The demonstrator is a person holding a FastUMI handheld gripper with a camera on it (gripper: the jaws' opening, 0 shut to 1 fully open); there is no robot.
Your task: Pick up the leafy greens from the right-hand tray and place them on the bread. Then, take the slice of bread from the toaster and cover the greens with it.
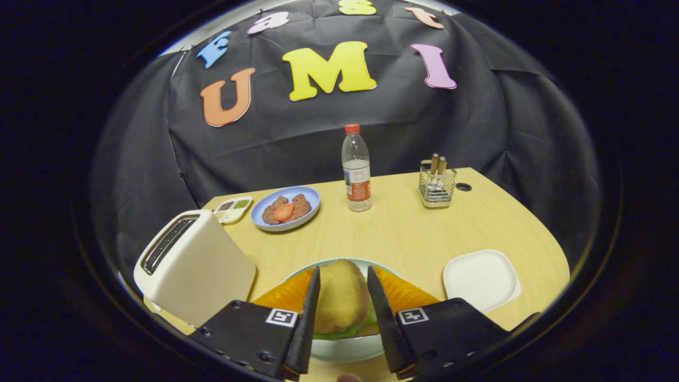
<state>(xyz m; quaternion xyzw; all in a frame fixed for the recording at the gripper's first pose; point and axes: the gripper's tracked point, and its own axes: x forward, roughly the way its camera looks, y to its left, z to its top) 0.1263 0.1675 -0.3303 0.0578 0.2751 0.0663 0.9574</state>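
Held low over the near edge of the table [403, 233], the gripper [342, 289] is seen with its two fingers spread on either side of a slice of bread [341, 297]. Whether the fingers press on the slice or merely flank it cannot be told; narrow gaps seem to show along both sides. The bread lies on top of leafy greens [339, 333], whose green edge is seen just beneath it, and the stack rests on a pale plate [345, 350] between the fingers.

To the left, just beside the plate, a white toaster [193, 265] stands with its slots facing up. Farther back on the left a small divided dish [232, 209] of seasonings is placed next to a blue plate [313, 204], on which brown patties [289, 207] and a red piece [284, 212] are laid. A water bottle [356, 170] with a red cap stands upright near the far middle of the table, and a wire holder [436, 185] with wooden handles in it is set to its right. A white square tray [481, 278] lies on the near right, bare.
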